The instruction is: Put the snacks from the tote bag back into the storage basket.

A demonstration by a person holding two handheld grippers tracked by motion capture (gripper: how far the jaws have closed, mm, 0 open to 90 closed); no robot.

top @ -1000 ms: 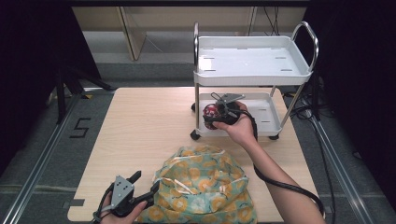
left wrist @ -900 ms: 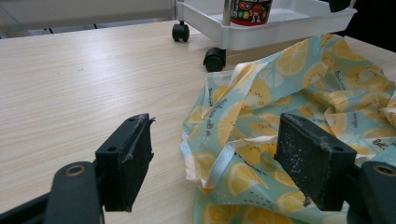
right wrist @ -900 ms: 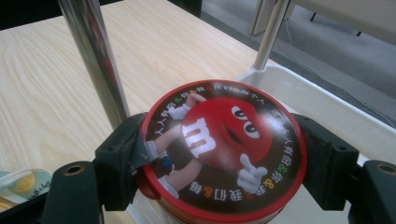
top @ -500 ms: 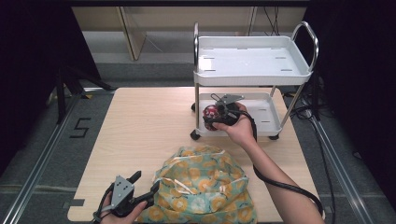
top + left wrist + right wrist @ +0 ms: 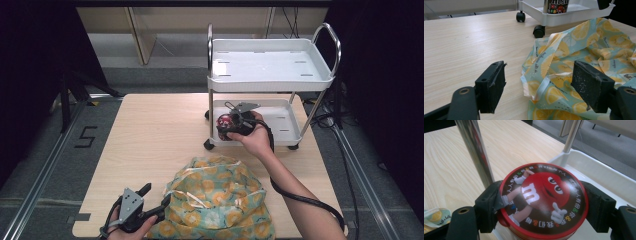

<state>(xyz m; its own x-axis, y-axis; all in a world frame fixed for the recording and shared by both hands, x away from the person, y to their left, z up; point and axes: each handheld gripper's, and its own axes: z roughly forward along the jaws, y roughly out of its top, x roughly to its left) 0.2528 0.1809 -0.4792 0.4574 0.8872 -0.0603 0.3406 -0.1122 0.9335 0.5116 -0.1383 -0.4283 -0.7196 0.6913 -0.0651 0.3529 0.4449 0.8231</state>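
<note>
nothing has shifted since the earlier frames: both hands sit where they were, the tin is in the same grip and the cloth lies in the same heap.

nearest me, at the front edge of the pale wood-grain table (image 5: 150, 135), the left gripper (image 5: 156, 200) rests low with its 2 black jaws spread wide and nothing between them; in the left gripper view the pads look rough and dusty, and its gripper (image 5: 537, 82) points at the hem of the cloth. just beside it lies 1 crumpled, glossy teal fabric bag printed with yellow lemon slices (image 5: 220, 200), soft and puckered, with a pale folded trim (image 5: 549, 77).

further off, the right gripper (image 5: 231, 126) is clamped on 1 round red candy tin with a cartoon figure on its shiny lid (image 5: 225, 121). in the right gripper view the 2 jaws press the tin's (image 5: 544, 200) rim from either side, the gripper (image 5: 544, 205) closed only as far as the tin's width allows. the tin sits at the near left corner of the lower shelf of 1 small white plastic 2-tier trolley with chrome posts and black castors (image 5: 270, 75), which stands on the table's far right part. 2 chrome posts (image 5: 475, 152) rise beside the tin, and 2 castors (image 5: 539, 31) show in the left gripper view. the upper tray is smooth with shallow slots.
</note>
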